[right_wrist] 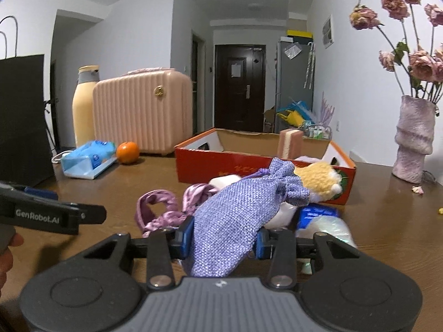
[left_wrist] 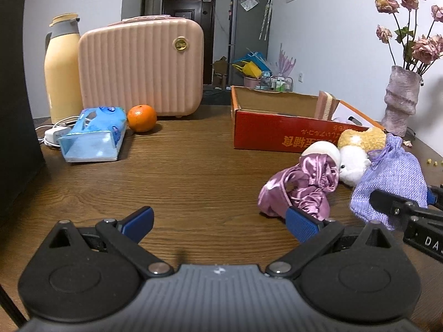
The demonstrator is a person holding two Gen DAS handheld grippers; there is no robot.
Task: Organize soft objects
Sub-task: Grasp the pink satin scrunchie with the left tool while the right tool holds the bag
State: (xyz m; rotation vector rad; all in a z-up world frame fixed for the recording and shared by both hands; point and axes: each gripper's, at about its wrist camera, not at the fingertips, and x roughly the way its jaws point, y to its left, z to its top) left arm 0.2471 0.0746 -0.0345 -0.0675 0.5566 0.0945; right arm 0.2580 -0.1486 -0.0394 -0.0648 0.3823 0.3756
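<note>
- Lavender woven pouch (right_wrist: 232,215) sits pinched between the right gripper's (right_wrist: 224,242) narrow jaws at lower centre, its top drooping over the pile.
- Left gripper (left_wrist: 218,221), jaws wide and empty, hovers above the surface (left_wrist: 193,171).
- Satin scrunchie (left_wrist: 301,191) and plush toy (left_wrist: 357,152) lie unsorted, centre right.
- Red cardboard box (right_wrist: 249,166), behind the pile, holds a sponge (right_wrist: 290,144); most sorting looks unfinished.

Cool, fairly dim indoor light fills both views, with the white walls evenly lit. The wooden worktop (left_wrist: 193,171) carries a soft sheen and faint, diffuse shadows under the things on it. Fisheye distortion bows the walls and doorway, and dark vignetting cuts the corners. The black bag (right_wrist: 22,116) at the left edge loses all detail.
</note>
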